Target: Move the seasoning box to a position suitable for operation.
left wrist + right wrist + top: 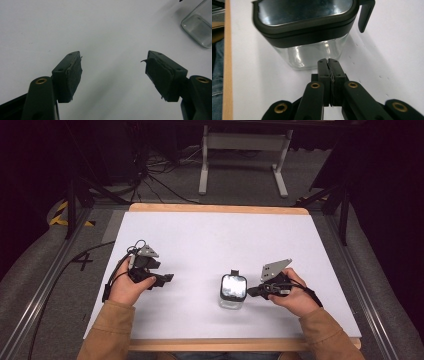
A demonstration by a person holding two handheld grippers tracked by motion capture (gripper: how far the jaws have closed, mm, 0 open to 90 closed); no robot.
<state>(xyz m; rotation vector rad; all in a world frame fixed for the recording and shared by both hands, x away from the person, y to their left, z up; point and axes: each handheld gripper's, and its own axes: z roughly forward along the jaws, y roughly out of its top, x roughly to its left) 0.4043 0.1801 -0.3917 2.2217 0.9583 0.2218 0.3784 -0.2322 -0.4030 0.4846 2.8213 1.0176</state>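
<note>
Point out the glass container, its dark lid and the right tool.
glass container (312, 56), right gripper view, on its clear side wall.
dark lid (233, 287), high view, on its shiny top panel.
right tool (328, 62), right gripper view, at the seam between its closed tips.

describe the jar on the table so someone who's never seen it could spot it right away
On the white table, look near the front edge, right of centre, beside the right tool. The jar there is a squarish clear glass one with a black-rimmed lid and a black side tab.
</note>
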